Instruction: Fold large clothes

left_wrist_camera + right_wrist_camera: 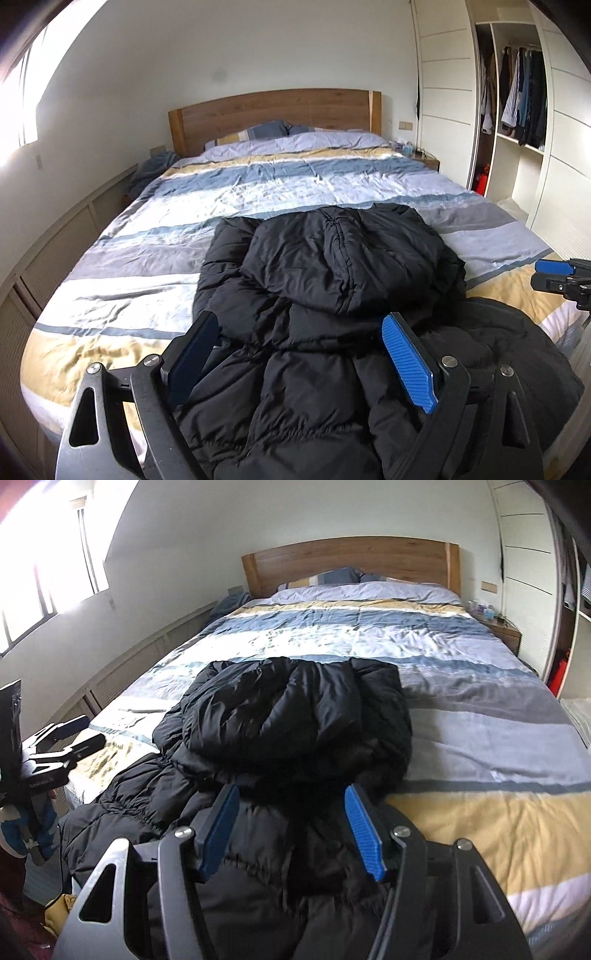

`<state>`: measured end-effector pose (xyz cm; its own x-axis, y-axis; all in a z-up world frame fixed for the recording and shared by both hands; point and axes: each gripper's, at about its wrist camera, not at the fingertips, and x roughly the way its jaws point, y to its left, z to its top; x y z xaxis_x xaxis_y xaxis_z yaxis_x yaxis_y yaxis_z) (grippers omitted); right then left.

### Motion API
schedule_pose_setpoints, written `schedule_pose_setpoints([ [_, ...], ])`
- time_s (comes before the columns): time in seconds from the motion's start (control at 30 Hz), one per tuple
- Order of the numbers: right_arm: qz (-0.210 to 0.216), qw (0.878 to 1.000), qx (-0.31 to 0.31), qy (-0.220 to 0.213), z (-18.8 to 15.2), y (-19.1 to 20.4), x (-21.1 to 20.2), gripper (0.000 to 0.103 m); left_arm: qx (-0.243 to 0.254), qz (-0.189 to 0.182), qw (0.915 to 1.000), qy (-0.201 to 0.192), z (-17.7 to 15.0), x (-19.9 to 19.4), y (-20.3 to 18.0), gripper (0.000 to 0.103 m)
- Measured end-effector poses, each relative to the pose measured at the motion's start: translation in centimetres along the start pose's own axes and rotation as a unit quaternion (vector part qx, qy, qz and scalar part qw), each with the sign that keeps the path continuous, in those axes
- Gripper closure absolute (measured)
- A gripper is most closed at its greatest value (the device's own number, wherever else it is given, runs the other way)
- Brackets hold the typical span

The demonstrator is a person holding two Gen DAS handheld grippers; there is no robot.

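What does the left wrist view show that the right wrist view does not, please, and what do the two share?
Only the left wrist view shows clothes hanging in the open wardrobe and the left gripper close up, jaws wide. Only the right wrist view shows the window bars and a hand holding the left gripper from the side. Both share the black puffer jacket lying on the striped bed, the wooden headboard, and neither gripper pressing on the jacket.

A black puffer jacket [332,295] lies on the striped duvet [147,236] near the foot of the bed, its hood (quilted, with a centre seam) laid flat over the upper body, and its bulky lower part spreads nearest the cameras.
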<state>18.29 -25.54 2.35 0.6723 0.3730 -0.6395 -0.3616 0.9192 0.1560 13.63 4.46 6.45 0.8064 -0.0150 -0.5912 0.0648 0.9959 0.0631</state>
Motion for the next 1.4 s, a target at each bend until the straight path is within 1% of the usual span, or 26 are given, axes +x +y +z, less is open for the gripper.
schedule_pose_setpoints([
  [0.23, -0.02, 1.0, 0.02, -0.012, -2.3, -0.7, -3.6, 0.045, -0.006, 0.016, 0.9997, -0.017, -1.6, -3.7, 1.2, 0.009],
  [0.53, -0.042, 0.998, 0.049, -0.024, -5.5, -2.3, -7.1, 0.044, -0.012, 0.033, 0.9989, -0.03, -3.6, -6.8, 1.8, 0.006],
  [0.8, -0.06, 0.995, 0.068, -0.033, -8.0, -3.6, -9.2, 0.039, -0.012, 0.04, 0.9985, -0.035, -4.4, -8.5, 1.6, 0.004],
  [0.97, -0.066, 0.993, 0.084, -0.04, -9.4, -4.8, -10.3, 0.033, -0.017, 0.046, 0.9983, -0.032, -4.9, -9.0, 1.8, 0.002],
  [1.17, -0.071, 0.991, 0.107, -0.045, -11.1, -6.3, -11.2, 0.031, -0.024, 0.057, 0.9977, -0.027, -5.3, -9.5, 2.2, 0.001],
  [1.4, -0.077, 0.988, 0.124, -0.05, -12.4, -7.6, -11.8, 0.03, -0.02, 0.068, 0.9973, -0.018, -5.7, -9.7, 2.4, 0.001],
])
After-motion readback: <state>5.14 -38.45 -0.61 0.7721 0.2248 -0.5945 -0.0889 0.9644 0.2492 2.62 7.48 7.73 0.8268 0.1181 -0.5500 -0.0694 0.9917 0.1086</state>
